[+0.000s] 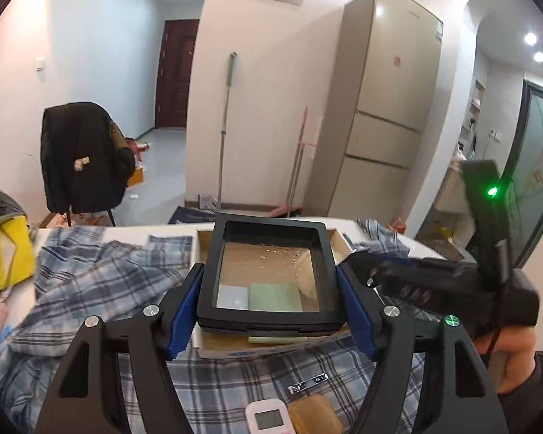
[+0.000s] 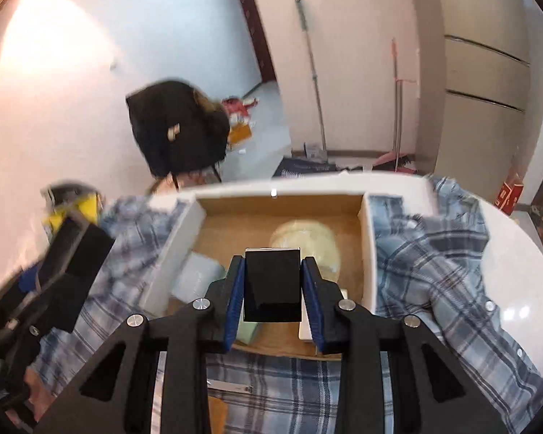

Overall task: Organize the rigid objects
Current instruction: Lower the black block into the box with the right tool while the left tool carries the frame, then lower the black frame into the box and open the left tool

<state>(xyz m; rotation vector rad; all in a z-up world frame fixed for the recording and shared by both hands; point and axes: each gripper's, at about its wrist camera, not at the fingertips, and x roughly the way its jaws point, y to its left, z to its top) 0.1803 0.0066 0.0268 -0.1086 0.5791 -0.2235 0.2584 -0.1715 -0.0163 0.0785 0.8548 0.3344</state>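
Placement is in hand: left gripper (image 1: 269, 305) holds a black square frame case with clear window (image 1: 269, 271), right gripper (image 2: 273, 298) a glossy black flat rectangular block (image 2: 272, 285), both over the open cardboard box (image 2: 367, 253); lowering and release are needed next

Left gripper (image 1: 271, 307) and right gripper (image 2: 273, 291), both clamped.

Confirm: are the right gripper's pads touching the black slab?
Touching. The right wrist view shows both blue pads pressed against the sides of the black slab, held above the box.
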